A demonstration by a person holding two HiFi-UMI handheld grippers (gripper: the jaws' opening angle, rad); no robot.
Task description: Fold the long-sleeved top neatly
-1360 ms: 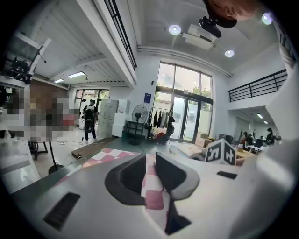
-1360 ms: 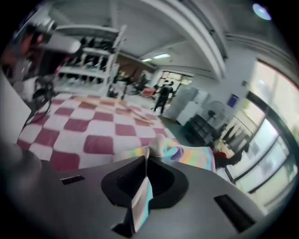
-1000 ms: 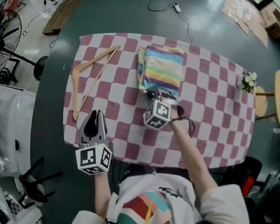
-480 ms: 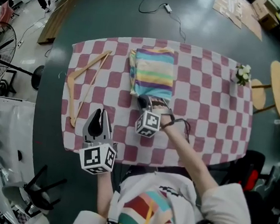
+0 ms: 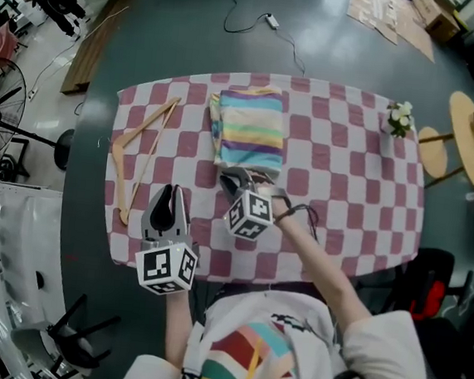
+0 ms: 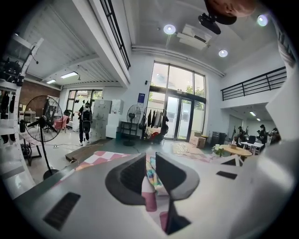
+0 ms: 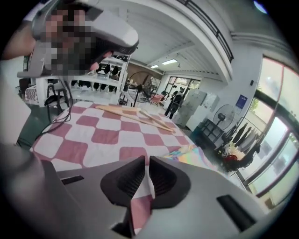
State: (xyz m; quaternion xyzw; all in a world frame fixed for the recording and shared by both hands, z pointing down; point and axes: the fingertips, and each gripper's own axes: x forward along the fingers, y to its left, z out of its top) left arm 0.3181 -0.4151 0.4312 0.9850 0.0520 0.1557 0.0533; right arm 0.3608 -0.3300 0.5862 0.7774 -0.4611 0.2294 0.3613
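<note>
The long-sleeved top (image 5: 251,130) lies folded into a striped rectangle at the far middle of the checked table (image 5: 349,195). My right gripper (image 5: 236,179) hovers just short of the top's near edge, jaws shut with nothing in them. In the right gripper view the right gripper (image 7: 147,161) points past the top's corner (image 7: 194,154). My left gripper (image 5: 166,207) hangs over the table's near left part, well away from the top. Its jaws stand slightly apart and empty; in the left gripper view the left gripper (image 6: 150,161) shows the top (image 6: 153,177) through the gap.
A wooden hanger (image 5: 136,154) lies on the table's left side, also in the right gripper view as the hanger (image 7: 135,114). A small flower bunch (image 5: 398,118) stands at the far right corner. Round wooden stools (image 5: 468,148) stand to the right, a cable (image 5: 253,19) on the floor beyond.
My right gripper has drawn back from the folded top's near edge and risen a little. The left gripper has shifted slightly. The top lies as before.
</note>
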